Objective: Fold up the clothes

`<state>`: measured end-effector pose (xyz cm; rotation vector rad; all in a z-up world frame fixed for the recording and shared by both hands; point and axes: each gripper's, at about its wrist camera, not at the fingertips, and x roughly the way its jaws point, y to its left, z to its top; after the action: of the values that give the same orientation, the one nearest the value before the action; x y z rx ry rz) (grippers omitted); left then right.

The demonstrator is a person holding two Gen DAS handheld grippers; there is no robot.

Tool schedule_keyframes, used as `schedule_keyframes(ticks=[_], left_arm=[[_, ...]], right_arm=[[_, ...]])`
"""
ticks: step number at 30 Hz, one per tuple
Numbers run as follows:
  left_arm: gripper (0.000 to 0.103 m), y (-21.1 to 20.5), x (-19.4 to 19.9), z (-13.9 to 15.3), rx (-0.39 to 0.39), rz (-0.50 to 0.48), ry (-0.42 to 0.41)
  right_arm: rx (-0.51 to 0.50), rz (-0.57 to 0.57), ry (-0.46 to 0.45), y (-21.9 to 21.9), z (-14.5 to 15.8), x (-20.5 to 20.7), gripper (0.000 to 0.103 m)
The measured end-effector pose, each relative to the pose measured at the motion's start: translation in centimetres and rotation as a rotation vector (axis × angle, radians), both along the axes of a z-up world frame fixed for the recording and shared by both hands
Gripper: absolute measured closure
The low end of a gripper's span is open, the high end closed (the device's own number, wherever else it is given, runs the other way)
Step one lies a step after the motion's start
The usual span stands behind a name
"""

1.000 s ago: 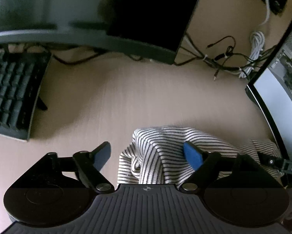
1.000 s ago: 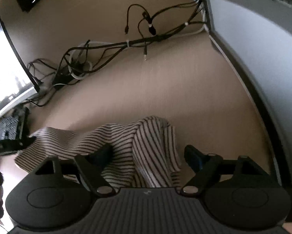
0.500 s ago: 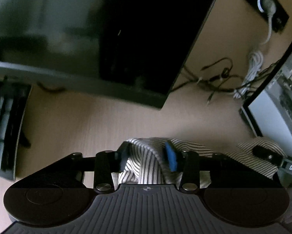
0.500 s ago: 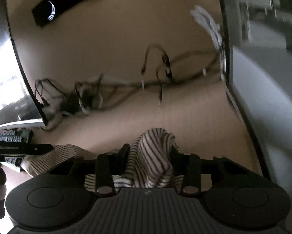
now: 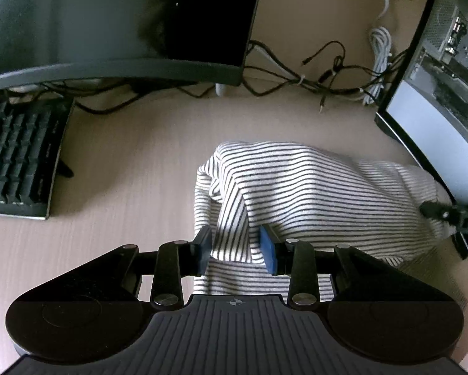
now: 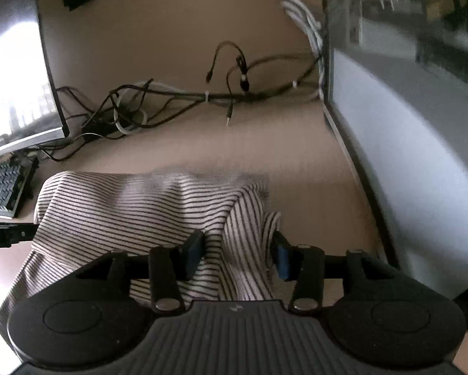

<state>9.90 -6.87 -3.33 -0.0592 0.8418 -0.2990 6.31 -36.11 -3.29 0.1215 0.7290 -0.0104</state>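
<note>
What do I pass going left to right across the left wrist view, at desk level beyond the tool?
Keyboard → bare desk → striped garment → the other tool's tip at the right edge, by the right-hand monitor.

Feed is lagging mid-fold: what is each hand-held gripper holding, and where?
Both grip the striped garment: left hand-held gripper, closing, on a bunched fold at its left end; right hand-held gripper, opening, at its right end.

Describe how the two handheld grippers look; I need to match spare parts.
Both the left gripper and right gripper are matte black: a ribbed central housing, round discs either side, linkage arms with silver pivot screws, and blue pads on the fingertips.
</note>
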Motion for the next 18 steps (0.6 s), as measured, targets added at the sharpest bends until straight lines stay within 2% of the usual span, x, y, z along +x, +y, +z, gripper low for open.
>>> schedule_keyframes(ticks=[3, 5, 7, 10, 13, 16, 18], left_arm=[[0.066, -0.4, -0.1, 0.3, 0.022, -0.007, -0.02], [0.066, -0.4, -0.2, 0.3, 0.03, -0.009, -0.025], [0.065, -0.4, -0.2, 0.3, 0.027, -0.006, -0.026], [0.063, -0.4, -0.2, 0.2, 0.022, 0.0, -0.025], [0.058, -0.3, -0.2, 0.4, 0.023, 0.005, -0.025], [0.059, -0.2, -0.3, 1.5, 0.014, 0.011, -0.046], [0.059, -0.1, -0.5, 2.7, -0.01, 0.011, -0.076]], right_arm=[[-0.102, 0.012, -0.103, 1.4, 2.6, -0.4, 0.055], [-0.123, 0.041, -0.183, 2.7, 4.2, -0.5, 0.055], [-0.086, 0.109, -0.2, 3.9, 4.9, 0.0, 0.056], [-0.03, 0.202, -0.126, 6.0, 3.2, 1.3, 0.056], [-0.006, 0.232, 0.049, 7.4, -1.1, 2.7, 0.056], [-0.063, 0.252, 0.038, 8.1, -2.7, 2.2, 0.056], [-0.054, 0.253, 0.043, 7.9, -2.8, 2.4, 0.055]])
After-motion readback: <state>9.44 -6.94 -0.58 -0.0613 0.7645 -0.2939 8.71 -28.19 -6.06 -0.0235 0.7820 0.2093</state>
